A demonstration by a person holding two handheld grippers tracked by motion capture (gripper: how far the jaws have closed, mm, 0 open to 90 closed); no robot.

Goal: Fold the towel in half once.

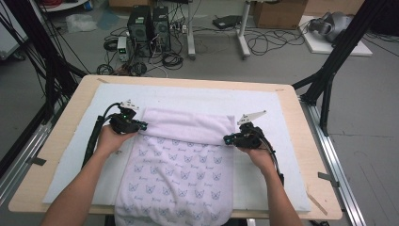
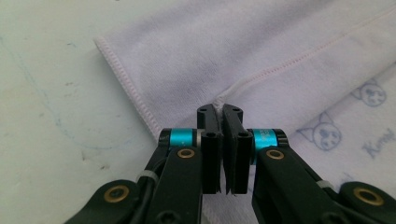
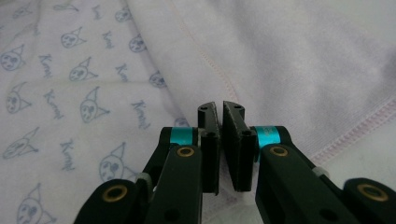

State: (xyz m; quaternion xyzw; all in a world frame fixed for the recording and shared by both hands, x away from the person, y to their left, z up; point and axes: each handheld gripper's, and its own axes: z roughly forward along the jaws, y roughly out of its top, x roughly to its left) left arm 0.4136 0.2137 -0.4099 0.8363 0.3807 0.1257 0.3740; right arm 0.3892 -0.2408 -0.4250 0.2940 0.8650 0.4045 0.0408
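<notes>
High view: a cat-print towel (image 1: 181, 174) lies mid-table on a white mat (image 1: 277, 122), its far end folded back toward twelve o'clock, near end draping at six. The left gripper (image 2: 223, 114) and right gripper (image 3: 220, 112), jaws pressed together, each pinch a fold edge. The fold seems underway; next, carry both corners evenly.

Both forearms enter from 6 o'clock, L one angling toward 1, R toward 11. Black two-jaw left gripper (image 1: 141, 125) points to 3 o'clock, jaws closed. Black two-jaw right gripper (image 1: 227, 139) points to 9, jaws closed.
</notes>
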